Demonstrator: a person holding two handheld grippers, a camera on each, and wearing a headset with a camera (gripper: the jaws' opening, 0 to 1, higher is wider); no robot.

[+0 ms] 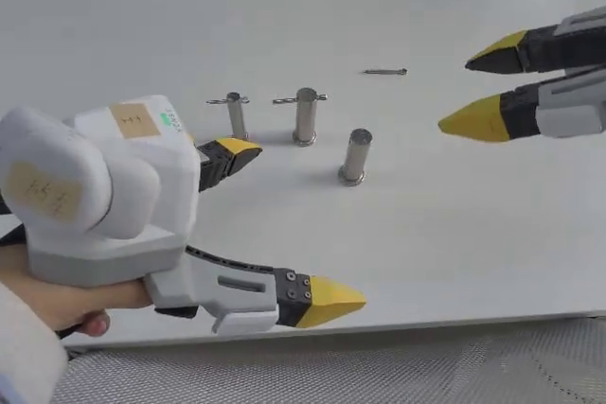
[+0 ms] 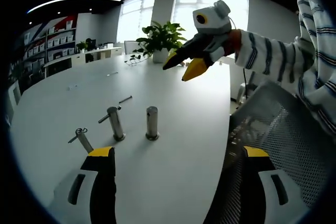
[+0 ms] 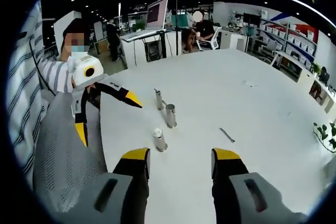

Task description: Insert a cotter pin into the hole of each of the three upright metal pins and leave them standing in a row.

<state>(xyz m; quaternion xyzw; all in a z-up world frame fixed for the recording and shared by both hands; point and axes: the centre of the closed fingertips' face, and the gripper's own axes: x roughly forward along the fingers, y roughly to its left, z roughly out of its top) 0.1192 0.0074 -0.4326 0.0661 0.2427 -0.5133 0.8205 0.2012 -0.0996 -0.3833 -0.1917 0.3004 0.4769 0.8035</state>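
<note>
Standing in a row on the table: left pin and middle pin, each crossed by a cotter pin; right pin, seemingly bare. One loose cotter pin lies beyond. Both left gripper and right gripper: jaws spread, empty.

Three silver metal pins stand upright in a loose row. The left pin is the thinnest, and a cotter pin passes crosswise through it near the top. The middle pin is thicker, with a flared base. A second cotter pin runs through its top and sticks out on both sides. The right pin stands nearer than the other two, its top bare. A loose cotter pin lies flat farther back, to the right of the row.
</note>
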